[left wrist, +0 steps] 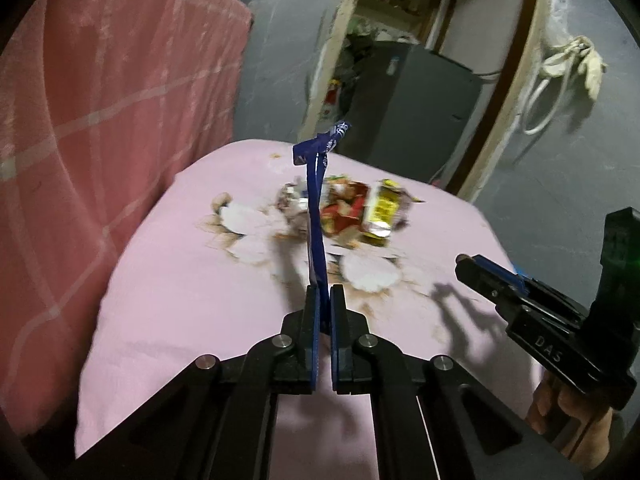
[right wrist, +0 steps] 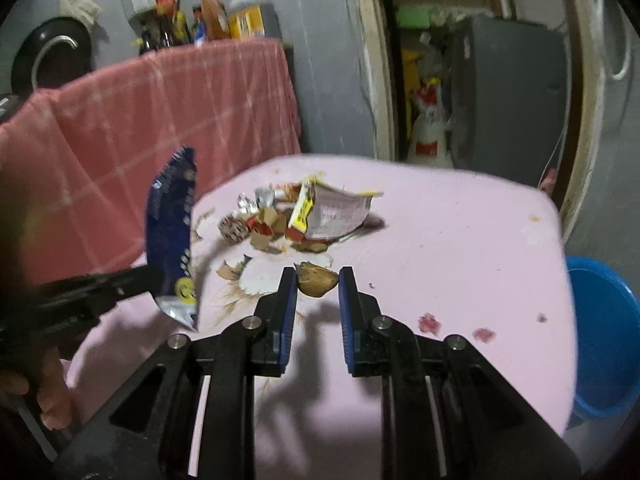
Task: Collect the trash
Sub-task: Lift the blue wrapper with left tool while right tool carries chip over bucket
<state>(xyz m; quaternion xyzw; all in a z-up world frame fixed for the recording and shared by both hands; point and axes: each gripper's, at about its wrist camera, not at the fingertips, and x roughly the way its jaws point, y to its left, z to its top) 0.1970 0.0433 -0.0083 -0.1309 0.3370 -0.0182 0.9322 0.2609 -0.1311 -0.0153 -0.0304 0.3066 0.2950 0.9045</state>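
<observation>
One legible mark — perhaps "DAS" — right tongs (left wrist: 466,264).

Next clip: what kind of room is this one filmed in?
Probably a lived-in home kitchen or storage corner. Cooking bottles and an oil jug stand on a counter draped in a pink checked cloth, a pan hangs on the wall, and litter lies on a pink table cover.

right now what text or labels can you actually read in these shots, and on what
"DAS" on the black body of the right gripper, seen from the left wrist.
Print on the blue wrapper, the yellow packet, the torn white packet and the shelf bottles: too blurred to read.
</observation>
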